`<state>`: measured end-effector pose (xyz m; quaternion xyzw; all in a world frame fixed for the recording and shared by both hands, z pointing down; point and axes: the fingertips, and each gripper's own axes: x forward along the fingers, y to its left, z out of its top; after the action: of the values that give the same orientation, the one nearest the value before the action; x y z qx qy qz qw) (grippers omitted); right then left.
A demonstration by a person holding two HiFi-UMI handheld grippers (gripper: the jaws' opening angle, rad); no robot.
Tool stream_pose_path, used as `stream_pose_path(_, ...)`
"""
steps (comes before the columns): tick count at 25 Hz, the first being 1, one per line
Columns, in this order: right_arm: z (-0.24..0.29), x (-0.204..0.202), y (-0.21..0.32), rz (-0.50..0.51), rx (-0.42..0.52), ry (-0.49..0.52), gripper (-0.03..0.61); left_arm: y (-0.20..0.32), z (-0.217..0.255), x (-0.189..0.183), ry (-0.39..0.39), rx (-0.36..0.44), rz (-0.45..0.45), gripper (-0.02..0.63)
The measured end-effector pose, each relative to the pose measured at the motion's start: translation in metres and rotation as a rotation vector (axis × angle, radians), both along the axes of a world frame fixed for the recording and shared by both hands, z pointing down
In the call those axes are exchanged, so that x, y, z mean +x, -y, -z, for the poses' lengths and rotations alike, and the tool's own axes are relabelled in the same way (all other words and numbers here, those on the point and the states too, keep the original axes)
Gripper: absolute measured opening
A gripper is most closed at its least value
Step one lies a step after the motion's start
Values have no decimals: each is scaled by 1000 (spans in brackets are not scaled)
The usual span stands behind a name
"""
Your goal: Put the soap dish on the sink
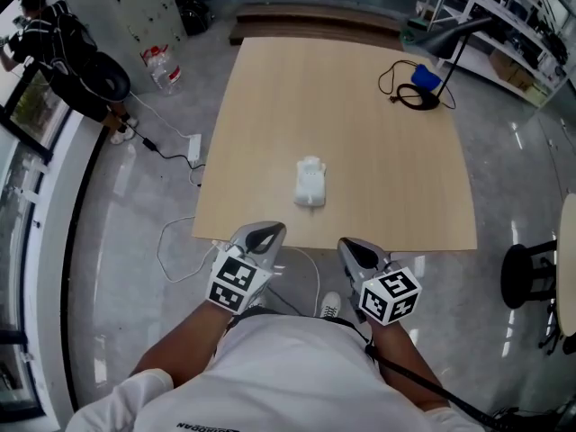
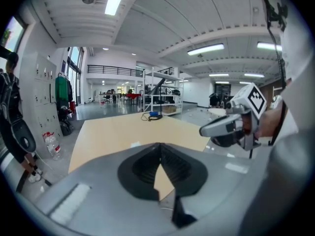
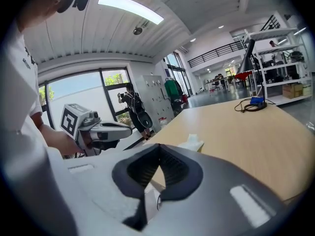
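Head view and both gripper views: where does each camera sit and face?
Head view: on the head, steeply down at table, white item, left gripper, right gripper, forearms.
Left gripper view: rides left gripper, faces across table; right gripper shows.
Right gripper view: rides right gripper, likewise; left gripper shows.
All three share the table.

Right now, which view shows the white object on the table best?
Head view: the white object is seen whole from above, near the middle of the table. Right gripper view catches only its top, peeking over the shut right tool. Left gripper view gives at most a pale speck, too small to tell.
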<state>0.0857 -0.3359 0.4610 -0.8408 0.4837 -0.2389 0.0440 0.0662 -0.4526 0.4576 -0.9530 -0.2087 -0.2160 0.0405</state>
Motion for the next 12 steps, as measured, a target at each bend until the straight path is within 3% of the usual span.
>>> stream_pose_path(12, -11, -9, 12, -70, -28, 18, 2, 15, 1, 2, -10, -17, -47, 8)
